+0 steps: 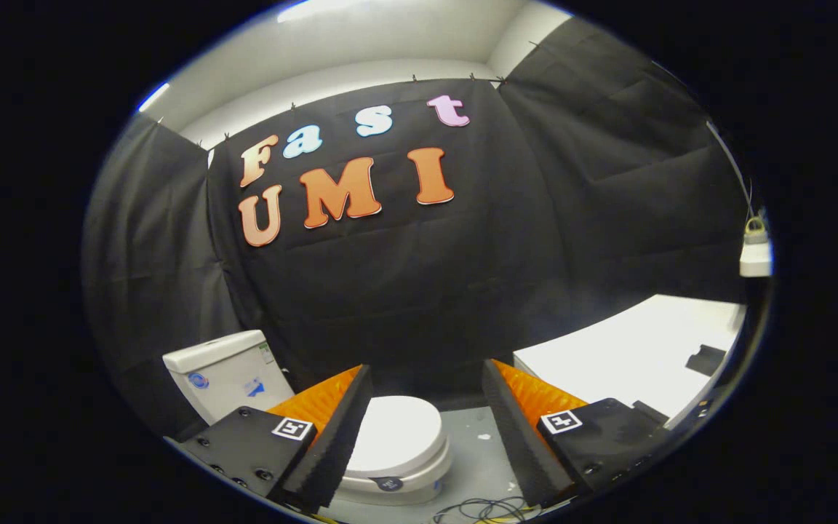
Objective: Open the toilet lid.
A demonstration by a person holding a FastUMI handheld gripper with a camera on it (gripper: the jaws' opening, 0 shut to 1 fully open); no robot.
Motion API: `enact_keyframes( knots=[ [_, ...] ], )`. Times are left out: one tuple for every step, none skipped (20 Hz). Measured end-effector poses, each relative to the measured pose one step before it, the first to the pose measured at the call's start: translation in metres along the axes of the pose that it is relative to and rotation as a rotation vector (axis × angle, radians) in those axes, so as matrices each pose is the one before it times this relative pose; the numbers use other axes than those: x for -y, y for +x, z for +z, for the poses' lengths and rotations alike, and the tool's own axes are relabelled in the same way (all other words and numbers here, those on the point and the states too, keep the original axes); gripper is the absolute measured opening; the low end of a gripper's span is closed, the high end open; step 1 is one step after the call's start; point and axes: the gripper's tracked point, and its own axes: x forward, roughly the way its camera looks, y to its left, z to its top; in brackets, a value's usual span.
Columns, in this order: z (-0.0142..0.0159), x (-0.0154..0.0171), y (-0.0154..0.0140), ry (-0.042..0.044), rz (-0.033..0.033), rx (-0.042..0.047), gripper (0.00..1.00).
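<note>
Approach phase of lid opening. The gripper [426, 418] is hovering above and in front of the toilet, its two fingers [335, 437] spread wide apart and holding nothing. The lid [397, 434] is lying closed and flat on the seat, showing between the fingers and nearer the left one, which is hiding the lid's left side. The tank [226, 372] is standing beyond the left finger, against the black wall cloth. A small dark tab [388, 483] is sitting on the toilet's front edge, just under the lid's near rim. A white counter [630, 349] is standing beyond the right finger, with a dark patch [706, 359] near its right edge, and loose cables [488, 508] are lying on the floor [473, 451] close to the toilet's base. Judging from this pose, the step in hand is the descent to the lid's front rim; doing it well is likely calling for lowering the gripper, shifting it slightly leftward to centre the lid, and catching the front lip from beneath with one finger, or pinching the lip between both, before swinging upward in an arc about the hinge by the tank. The gripper is pointing forward and tilting slightly downward, well above the lid; the holding hand is out of sight behind the camera.
</note>
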Motion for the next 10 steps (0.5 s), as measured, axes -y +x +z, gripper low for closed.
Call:
enact_keyframes(
  knots=[
    [-0.00249,0.00363,0.01522,0.02222,-0.00353,-0.00375,0.98],
    [-0.00542,0.00324,0.01387,-0.00179,-0.01087,-0.00148,0.98],
    [-0.01120,0.00255,0.01140,-0.01235,-0.00472,-0.01928,0.98],
    [-0.01616,-0.00110,0.00801,-0.00339,0.00855,-0.02700,0.98],
    [-0.01341,-0.00266,0.00802,0.01226,0.01212,-0.02540,0.98],
    [-0.01081,-0.00391,0.00867,0.02737,0.01764,-0.03812,0.98],
    [-0.00711,-0.00411,0.00877,0.02865,0.01584,-0.02525,0.98],
    [-0.00183,-0.00095,0.00805,0.02096,0.00293,0.00682,0.98],
    [-0.00091,-0.00063,0.00509,0.02202,-0.00125,0.01325,0.98],
    [-0.00633,-0.00184,-0.00218,0.04214,0.00993,-0.00706,0.98]
  ],
)
